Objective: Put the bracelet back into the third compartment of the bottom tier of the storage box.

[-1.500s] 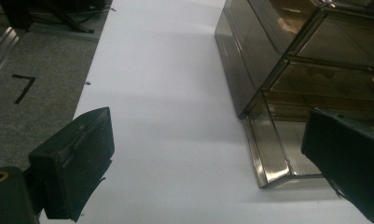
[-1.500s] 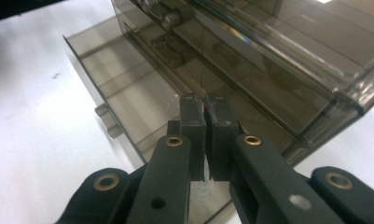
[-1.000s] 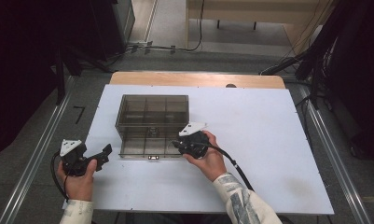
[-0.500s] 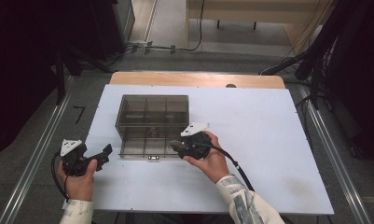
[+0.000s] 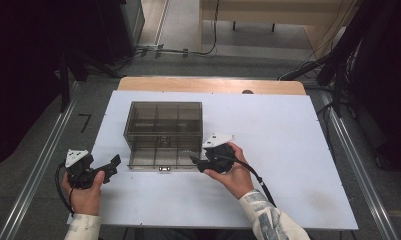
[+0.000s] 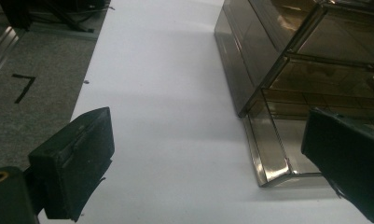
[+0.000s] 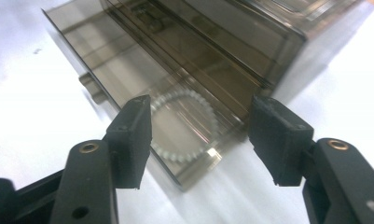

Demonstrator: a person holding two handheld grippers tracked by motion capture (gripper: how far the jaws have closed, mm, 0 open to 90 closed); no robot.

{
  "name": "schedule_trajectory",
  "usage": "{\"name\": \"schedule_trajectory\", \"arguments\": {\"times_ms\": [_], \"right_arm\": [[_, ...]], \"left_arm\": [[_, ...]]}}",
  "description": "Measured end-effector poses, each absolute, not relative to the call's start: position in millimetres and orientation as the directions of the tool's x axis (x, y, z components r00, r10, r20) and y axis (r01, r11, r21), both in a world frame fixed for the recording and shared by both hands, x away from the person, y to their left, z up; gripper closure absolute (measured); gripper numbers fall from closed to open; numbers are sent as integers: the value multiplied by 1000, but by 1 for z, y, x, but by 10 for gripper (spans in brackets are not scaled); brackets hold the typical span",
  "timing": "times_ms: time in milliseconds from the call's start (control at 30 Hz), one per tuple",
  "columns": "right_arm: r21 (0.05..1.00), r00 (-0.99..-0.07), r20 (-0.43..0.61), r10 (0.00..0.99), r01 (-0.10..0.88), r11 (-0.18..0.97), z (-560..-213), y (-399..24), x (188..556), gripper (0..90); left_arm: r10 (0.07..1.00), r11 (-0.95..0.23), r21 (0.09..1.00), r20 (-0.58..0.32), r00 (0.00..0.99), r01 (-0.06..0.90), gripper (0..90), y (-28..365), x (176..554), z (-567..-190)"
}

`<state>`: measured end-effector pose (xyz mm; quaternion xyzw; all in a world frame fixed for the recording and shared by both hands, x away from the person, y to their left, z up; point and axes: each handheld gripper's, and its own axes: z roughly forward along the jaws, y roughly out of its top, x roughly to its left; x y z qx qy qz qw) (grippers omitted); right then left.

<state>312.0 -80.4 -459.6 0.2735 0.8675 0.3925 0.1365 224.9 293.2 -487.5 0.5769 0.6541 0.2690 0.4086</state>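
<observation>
The right gripper has its fingers apart and empty. Just ahead of them a bead bracelet lies in the pulled-out drawer, whose long axis runs across the fingers. The left gripper, fingers also apart, sits farther off on the counter.

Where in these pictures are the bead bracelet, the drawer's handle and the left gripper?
bead bracelet [image 7: 187,126]: right gripper view, on the ring's near beads inside the open drawer.
drawer's handle [image 7: 92,87]: right gripper view, on the front tab.
left gripper [image 5: 113,162]: high view, between its open jaw tips.
</observation>
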Motion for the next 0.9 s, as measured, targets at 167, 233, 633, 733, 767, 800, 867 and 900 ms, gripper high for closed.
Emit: {"name": "schedule_trajectory", "arguments": {"times_ms": [167,233,633,733,767,800,867,900], "right_arm": [[755,-800,-29,599,374,538,-460,-89,313,361],[756,-797,-31,603,376,536,-460,-92,312,357],[755,-771,-39,635,394,525,-459,-105,312,329],[750,-765,-39,643,403,524,-460,-110,312,321],[749,-762,-38,646,407,524,-460,-113,312,321],[747,-762,-37,647,409,524,-460,-115,312,321],[744,-756,-42,653,413,526,-461,-120,312,321],[743,-753,-47,656,412,527,-461,-122,311,321]], "left_arm": [[975,187,824,-222,2,535,30,293,225,-487],[975,189,823,-224,1,535,30,293,225,-487],[975,187,823,-221,0,536,30,293,225,-487],[975,189,822,-223,-2,537,30,293,224,-488],[975,189,822,-223,-2,537,30,293,224,-488],[975,188,822,-222,-1,537,30,293,224,-488],[975,188,823,-222,-1,537,30,293,225,-488],[975,188,823,-222,-1,537,31,293,225,-488]]}}
